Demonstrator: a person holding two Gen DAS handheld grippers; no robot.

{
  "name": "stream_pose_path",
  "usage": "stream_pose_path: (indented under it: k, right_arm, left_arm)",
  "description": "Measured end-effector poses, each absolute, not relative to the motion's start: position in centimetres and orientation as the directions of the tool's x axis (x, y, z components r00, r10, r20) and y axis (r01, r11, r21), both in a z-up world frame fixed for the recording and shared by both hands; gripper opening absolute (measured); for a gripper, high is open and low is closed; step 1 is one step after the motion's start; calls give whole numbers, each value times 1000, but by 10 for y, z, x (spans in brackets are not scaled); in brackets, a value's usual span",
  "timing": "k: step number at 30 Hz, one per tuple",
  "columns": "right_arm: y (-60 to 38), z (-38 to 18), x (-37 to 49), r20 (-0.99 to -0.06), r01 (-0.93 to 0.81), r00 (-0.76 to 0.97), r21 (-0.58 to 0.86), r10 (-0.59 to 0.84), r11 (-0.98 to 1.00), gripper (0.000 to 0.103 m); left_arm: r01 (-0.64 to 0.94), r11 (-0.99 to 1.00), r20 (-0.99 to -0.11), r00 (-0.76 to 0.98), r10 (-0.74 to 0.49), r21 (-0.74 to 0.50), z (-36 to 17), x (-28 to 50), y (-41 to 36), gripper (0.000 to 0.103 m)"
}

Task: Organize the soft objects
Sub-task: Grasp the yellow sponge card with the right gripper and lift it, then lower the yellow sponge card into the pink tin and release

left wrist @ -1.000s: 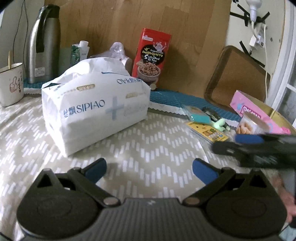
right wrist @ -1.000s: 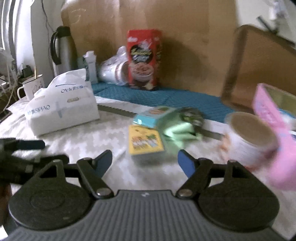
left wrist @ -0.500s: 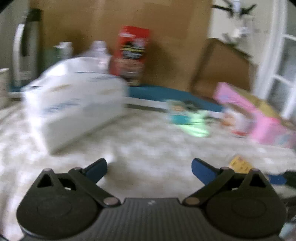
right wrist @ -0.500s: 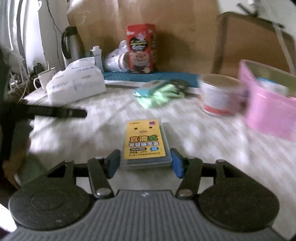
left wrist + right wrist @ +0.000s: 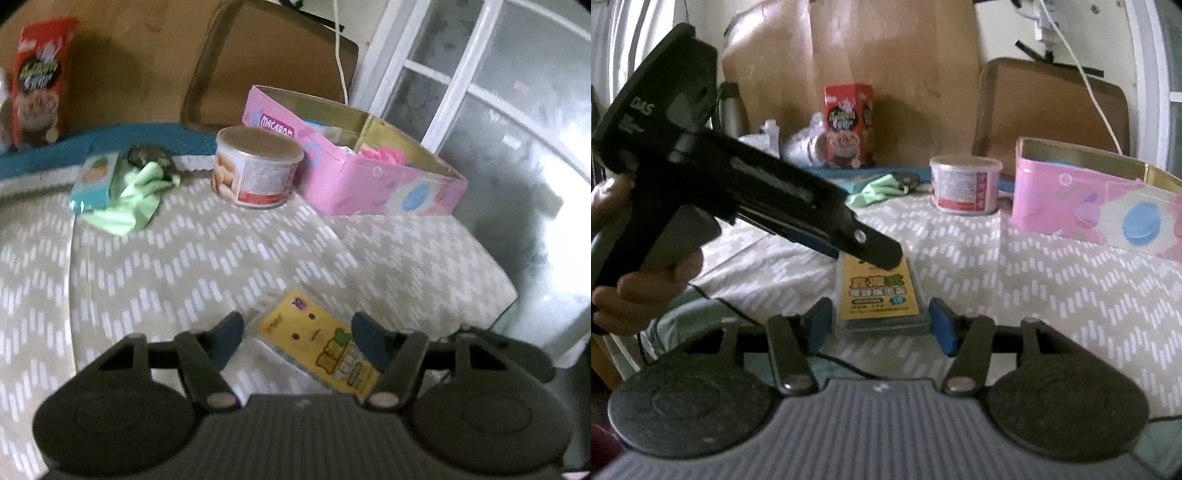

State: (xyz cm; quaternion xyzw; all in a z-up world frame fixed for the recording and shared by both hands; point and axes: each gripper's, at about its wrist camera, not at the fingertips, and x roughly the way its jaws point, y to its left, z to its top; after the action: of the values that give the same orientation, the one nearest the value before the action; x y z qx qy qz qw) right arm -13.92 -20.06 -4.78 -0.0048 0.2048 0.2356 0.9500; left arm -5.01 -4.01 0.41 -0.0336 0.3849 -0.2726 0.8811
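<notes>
Right wrist: right gripper [image 5: 879, 325] jaws clamp yellow packet [image 5: 879, 291]; left gripper [image 5: 297, 338] jaws spread.

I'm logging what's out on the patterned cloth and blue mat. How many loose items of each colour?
Yellow: 1, packet
Green: 1, cloth
Teal: 1, packet
White: 1, tub
Pink: 1, box
Red: 1, box
Total: 6
</notes>
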Motion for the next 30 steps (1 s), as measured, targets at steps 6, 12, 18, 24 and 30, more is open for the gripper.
stream_pose_path:
  k: [6, 12, 18, 24, 30]
  right_arm:
    - [-226, -21, -131, -241, -375, 897, 26, 370, 927, 60]
    - [-265, 6, -83, -160, -246, 957, 3, 243, 969, 60]
    - [-304, 1, -18, -209, -100, 972, 66, 112, 993, 60]
    - [-312, -6, -19, -226, -36, 972, 123, 64, 992, 73]
    - [-298, -5, -68, -140, -119, 978, 222, 153, 968, 67]
  left_arm:
    - [494, 822, -588, 587, -556, -283, 52, -18, -71, 63]
    - [550, 811, -523, 640, -563, -199, 84, 32, -141, 63]
    - [527, 837, -527, 674, -518, -149, 70, 69, -193, 66]
    - [504, 846, -512, 687, -515, -175, 64, 55, -175, 71]
    - [501, 841, -433, 725, -536, -203, 72, -5, -96, 73]
